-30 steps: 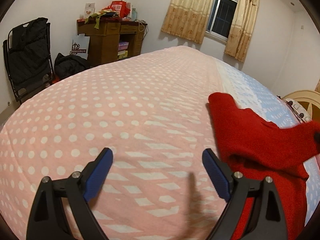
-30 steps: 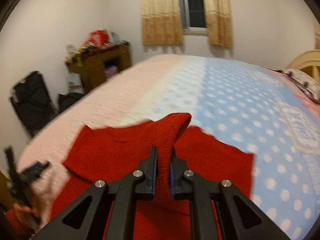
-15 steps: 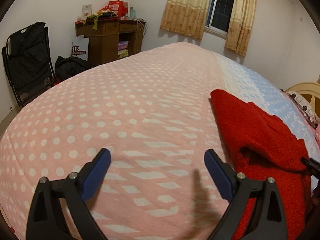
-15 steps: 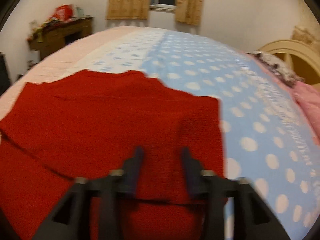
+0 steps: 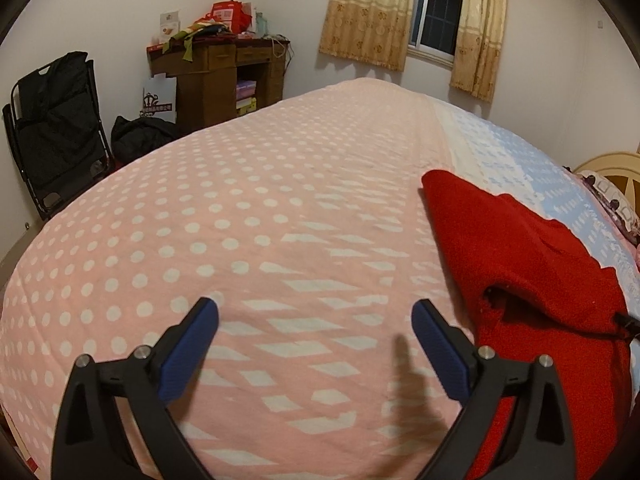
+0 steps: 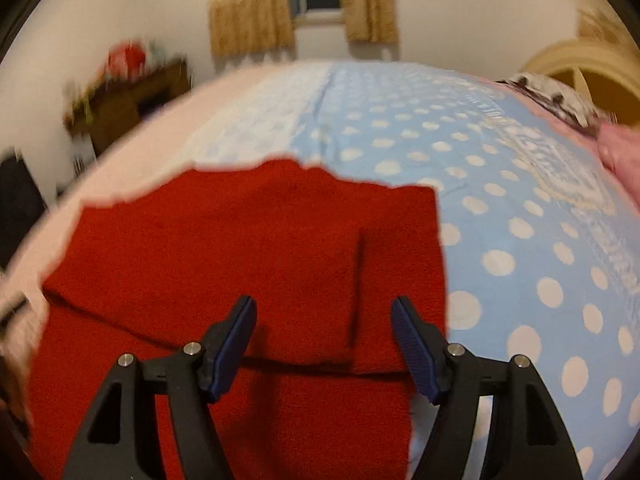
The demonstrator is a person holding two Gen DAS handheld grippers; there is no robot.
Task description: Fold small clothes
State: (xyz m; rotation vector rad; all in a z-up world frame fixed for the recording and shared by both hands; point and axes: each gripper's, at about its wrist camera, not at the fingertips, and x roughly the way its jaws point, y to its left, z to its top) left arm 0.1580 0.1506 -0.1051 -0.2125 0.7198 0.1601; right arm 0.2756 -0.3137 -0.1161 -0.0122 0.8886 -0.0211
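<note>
Red sweater (image 6: 224, 248) folded on bed (image 6: 520, 240), right hand-held gripper (image 6: 324, 320) spread above it

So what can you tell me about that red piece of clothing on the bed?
The red garment looks like a thick, fuzzy knit, plain with no pattern. It lies mostly flat on the bedspread, across the seam where pink meets blue. A part is folded over on top, leaving a raised edge and a crease near the right gripper, which is open above it, holding nothing. From the left view a loose, shadowed fold gapes at its near side. The left gripper is open beside it, over pink bedspread, not touching.
</note>
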